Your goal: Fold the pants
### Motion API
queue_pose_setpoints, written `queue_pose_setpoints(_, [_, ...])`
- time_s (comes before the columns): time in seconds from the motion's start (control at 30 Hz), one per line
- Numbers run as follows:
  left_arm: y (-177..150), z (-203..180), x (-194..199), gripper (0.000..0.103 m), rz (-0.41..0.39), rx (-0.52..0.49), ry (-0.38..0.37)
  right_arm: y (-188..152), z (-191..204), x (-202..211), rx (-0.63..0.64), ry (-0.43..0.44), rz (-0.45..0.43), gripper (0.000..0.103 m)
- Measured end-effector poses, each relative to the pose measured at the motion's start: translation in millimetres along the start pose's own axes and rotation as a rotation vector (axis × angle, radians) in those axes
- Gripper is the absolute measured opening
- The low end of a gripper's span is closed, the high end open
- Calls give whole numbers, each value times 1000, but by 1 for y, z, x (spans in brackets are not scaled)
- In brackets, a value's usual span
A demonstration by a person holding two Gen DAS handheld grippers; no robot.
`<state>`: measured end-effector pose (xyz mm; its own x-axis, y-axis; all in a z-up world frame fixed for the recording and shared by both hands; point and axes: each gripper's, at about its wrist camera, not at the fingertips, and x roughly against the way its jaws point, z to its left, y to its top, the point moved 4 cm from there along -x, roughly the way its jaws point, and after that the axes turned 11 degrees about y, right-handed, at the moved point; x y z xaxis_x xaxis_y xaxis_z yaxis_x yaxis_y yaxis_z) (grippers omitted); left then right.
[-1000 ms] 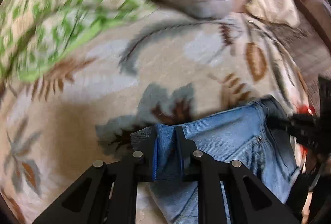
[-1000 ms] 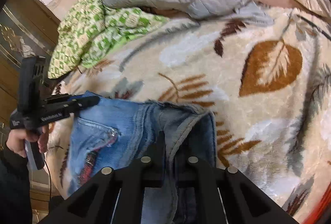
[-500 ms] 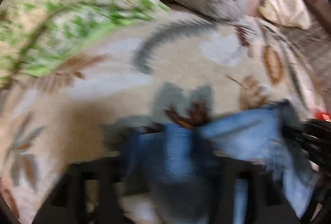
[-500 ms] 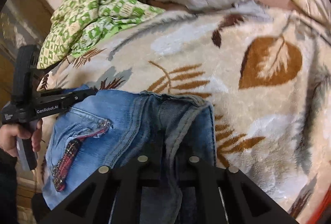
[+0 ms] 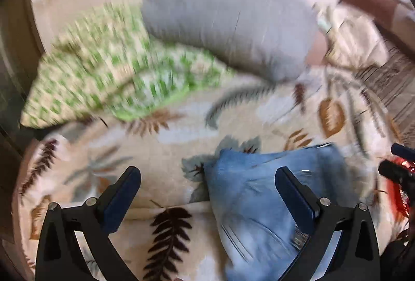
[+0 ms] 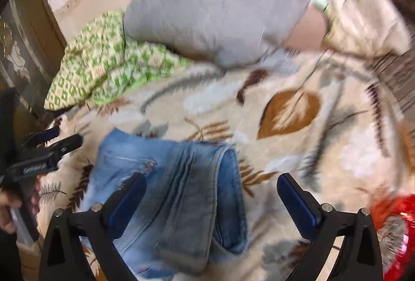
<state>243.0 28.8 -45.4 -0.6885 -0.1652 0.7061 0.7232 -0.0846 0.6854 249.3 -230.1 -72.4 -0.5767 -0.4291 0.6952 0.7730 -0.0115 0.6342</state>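
Fingers of both my left gripper (image 5: 207, 178) and right gripper (image 6: 211, 183) are opening wide, pinching nothing, above the folded jeans (image 6: 181, 192) on the leaf-patterned blanket (image 6: 285, 151), green cloth (image 6: 103, 73) at ten o'clock.

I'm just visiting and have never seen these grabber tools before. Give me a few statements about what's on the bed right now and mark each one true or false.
1. The jeans lie on a leaf-patterned blanket. True.
2. The right gripper is clamped on the jeans. False: its jaws are opening and stand wide apart above the denim, pressing on nothing.
3. A grey pillow sits at the far end of the bed. True.
4. The cloth beside the grey pillow is red and white. False: the patterned cloth is green and white.
5. The left gripper holds a jeans corner. False: it is opening, gripping nothing.
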Motion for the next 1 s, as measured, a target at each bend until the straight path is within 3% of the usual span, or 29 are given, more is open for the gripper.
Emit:
queue_pose_setpoints(0.13, [-18, 7, 70, 103, -98, 65, -7, -6, 26, 70, 25, -45, -110, 103])
queue_pose_setpoints(0.3, [-63, 4, 117, 103, -111, 106, -39, -49, 53, 133, 77, -150, -199, 103])
queue_pose_setpoints(0.37, [-84, 2, 125, 103, -109, 135, -59, -73, 56, 138, 71, -164, -188, 103])
queue_pose_setpoints(0.5, [-119, -7, 126, 103, -52, 131, -7, -124, 48, 134, -28, -174, -148, 103])
queue_pose_setpoints(0.6, [-137, -17, 126, 103, -27, 106, 24, -143, 47, 132, -46, -195, -131, 103])
queue_pose_setpoints(0.73, [-140, -26, 133, 103, -35, 65, 13, -148, 46, 136, -37, -215, -136, 103])
queue_pose_setpoints(1.0, [-140, -22, 135, 103, -32, 91, 28, -139, 50, 146, -7, -230, -165, 103])
